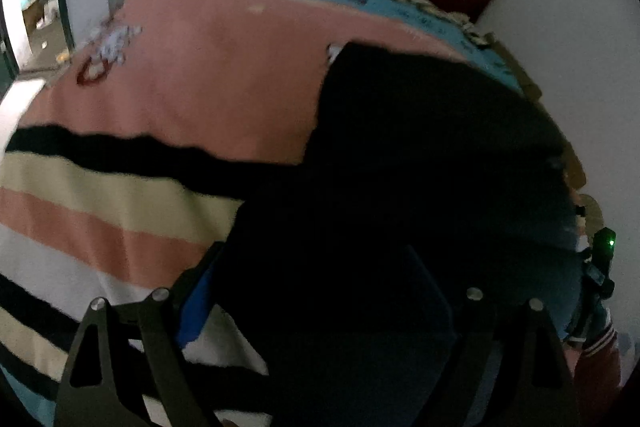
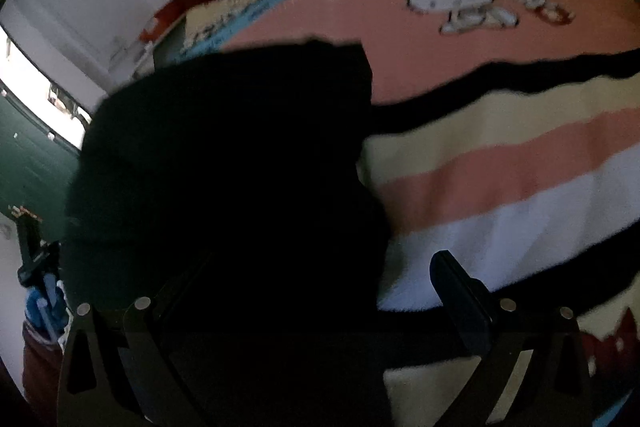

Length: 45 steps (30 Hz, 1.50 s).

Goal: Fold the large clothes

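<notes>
Item: large black cloth garment (image 1: 420,167), spread at twelve o'clock on pink-striped blanket (image 1: 200,75); left gripper (image 1: 316,287) and right gripper (image 2: 316,291) fingers wide apart, hold indeterminate; advice: lift both edges level.

Dark garment blocks the centre; striped blanket lies open beside it.

Left wrist view: black garment (image 1: 420,155) fills centre to 4 o'clock, bare blanket (image 1: 200,75) from 9 to 11. Right wrist view: blanket (image 2: 500,155) open from 1 to 4, garment (image 2: 224,163) at 9.
</notes>
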Tool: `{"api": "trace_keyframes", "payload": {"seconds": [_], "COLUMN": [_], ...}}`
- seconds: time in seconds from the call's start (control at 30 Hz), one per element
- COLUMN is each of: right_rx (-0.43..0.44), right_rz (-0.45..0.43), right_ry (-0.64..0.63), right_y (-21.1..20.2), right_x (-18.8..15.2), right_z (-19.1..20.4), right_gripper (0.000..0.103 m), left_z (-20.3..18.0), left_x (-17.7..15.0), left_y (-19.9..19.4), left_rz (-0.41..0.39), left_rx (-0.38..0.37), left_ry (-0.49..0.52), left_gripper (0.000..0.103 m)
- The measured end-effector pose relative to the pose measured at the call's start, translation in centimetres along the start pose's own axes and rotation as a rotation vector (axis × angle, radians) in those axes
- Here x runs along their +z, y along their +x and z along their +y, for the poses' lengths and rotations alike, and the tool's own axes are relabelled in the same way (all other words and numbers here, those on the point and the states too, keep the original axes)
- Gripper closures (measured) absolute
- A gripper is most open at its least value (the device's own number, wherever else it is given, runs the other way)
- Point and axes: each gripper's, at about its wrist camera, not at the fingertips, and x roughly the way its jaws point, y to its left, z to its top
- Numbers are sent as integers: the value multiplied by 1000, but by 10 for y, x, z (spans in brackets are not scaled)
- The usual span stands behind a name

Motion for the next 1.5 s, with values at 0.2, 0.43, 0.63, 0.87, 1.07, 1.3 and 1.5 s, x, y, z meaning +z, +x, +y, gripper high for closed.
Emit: {"api": "trace_keyframes", "payload": {"seconds": [0.2,0.43,0.63,0.87,1.07,1.3,1.5], "right_rx": [153,306,351,429,419,427,445], "right_rz": [140,225,200,132,66,-30,-34], "right_ry": [59,36,2,10,-56,-108,-103], "right_y": [40,71,80,73,43,-15,-59], "right_x": [4,3,-3,-14,-14,-14,-36], "right_z": [-12,-10,0,21,51,91,121], "right_gripper": [1,1,1,29,69,76,76], "left_z": [23,43,38,4,-27,-39,-32], "left_x": [0,-15,-33,-59,-63,-72,-92], "left_y": [34,60,62,32,1,-59,-100], "left_rz": [80,107,40,-78,-125,-176,-172], "left_rx": [-86,-310,-417,-514,-526,-567,-587], "left_ry": [-46,-111,-155,-118,-119,-100,-111], "left_gripper": [0,0,1,56,74,76,76]}}
